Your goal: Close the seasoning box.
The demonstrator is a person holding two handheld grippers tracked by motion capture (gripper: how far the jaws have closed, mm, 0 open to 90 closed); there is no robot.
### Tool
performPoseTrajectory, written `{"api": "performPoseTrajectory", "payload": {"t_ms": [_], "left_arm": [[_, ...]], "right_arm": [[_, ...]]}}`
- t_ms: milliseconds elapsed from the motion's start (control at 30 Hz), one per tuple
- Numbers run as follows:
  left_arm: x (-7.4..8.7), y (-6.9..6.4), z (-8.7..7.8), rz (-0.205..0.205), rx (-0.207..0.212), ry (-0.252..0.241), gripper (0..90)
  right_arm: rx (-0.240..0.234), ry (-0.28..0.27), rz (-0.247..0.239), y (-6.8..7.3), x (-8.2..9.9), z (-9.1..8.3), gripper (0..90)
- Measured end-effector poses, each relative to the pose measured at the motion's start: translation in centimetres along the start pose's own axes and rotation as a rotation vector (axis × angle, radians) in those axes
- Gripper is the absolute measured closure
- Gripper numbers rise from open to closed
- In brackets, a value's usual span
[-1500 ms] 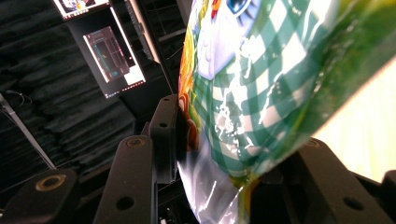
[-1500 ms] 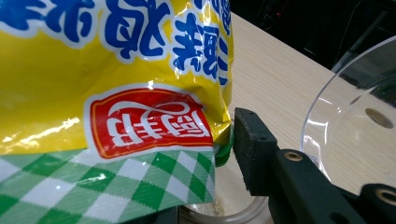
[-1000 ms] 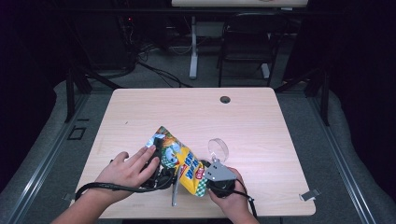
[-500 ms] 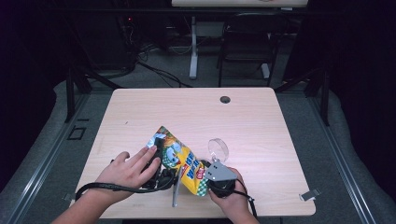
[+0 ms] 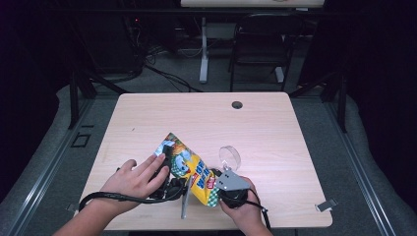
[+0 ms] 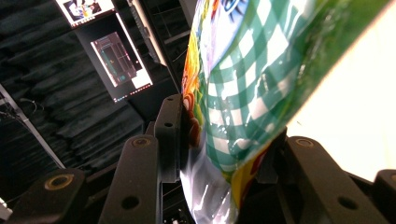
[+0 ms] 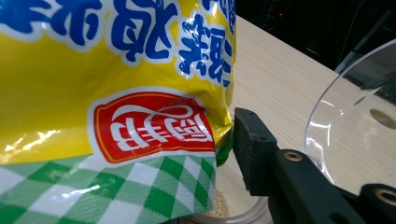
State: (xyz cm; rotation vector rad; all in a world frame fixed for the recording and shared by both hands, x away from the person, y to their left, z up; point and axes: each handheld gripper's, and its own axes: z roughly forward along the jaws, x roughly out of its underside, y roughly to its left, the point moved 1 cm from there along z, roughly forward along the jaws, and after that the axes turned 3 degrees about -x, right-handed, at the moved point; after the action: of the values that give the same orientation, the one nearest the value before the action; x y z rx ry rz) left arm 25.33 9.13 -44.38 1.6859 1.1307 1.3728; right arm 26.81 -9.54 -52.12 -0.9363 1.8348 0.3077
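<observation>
A yellow snack bag [image 5: 189,169] with a green checked end is held tilted above the near part of the table [image 5: 196,123]. My left gripper [image 6: 224,140] lies under the person's left hand [image 5: 135,179]. Its jaws have just been closing, with the bag [image 6: 243,84] between them, and its left pad [image 6: 173,135] presses on the foil. My right gripper [image 5: 231,189] holds the bag's lower checked end. In the right gripper view the bag [image 7: 116,93] covers one jaw and the other pad [image 7: 254,154] sits against its edge.
A clear plastic bowl [image 5: 229,157] stands just behind the right gripper, and its curved wall [image 7: 355,121] is close on the right. A thin grey strip [image 5: 186,204] lies by the near edge. A dark hole [image 5: 237,104] marks the far side. A chair [image 5: 260,44] stands beyond.
</observation>
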Motion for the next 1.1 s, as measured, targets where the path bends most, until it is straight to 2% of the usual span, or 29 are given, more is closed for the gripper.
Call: {"api": "performPoseTrajectory", "payload": {"t_ms": [433, 467, 600, 667, 1000, 1100], "left_arm": [[-0.09, 0.21, -0.01, 0.011, 0.006, 0.001, 62.4], [-0.15, 0.27, 0.01, 0.014, -0.005, -0.008, 62.4], [-0.22, 0.37, -0.01, 0.024, -0.004, -0.004, 62.4], [-0.25, 0.42, -0.05, 0.025, 0.005, -0.004, 62.4], [-0.27, 0.39, -0.11, 0.014, -0.005, -0.013, 62.5], [-0.27, 0.48, -0.18, 0.021, 0.005, -0.007, 62.5]], "right_arm": [[-0.009, -0.001, 0.014, -0.09, -0.02, -0.12, 71.0], [-0.01, -0.002, 0.016, -0.1, -0.02, -0.13, 71.0], [-0.009, -0.001, 0.014, -0.1, -0.01, -0.12, 70.9], [-0.008, -0.001, 0.011, -0.09, 0.01, -0.1, 70.9], [-0.005, 0.003, 0.004, -0.05, 0.02, -0.11, 70.9], [-0.007, 0.003, 0.005, -0.03, 0.02, -0.12, 70.9]]}}
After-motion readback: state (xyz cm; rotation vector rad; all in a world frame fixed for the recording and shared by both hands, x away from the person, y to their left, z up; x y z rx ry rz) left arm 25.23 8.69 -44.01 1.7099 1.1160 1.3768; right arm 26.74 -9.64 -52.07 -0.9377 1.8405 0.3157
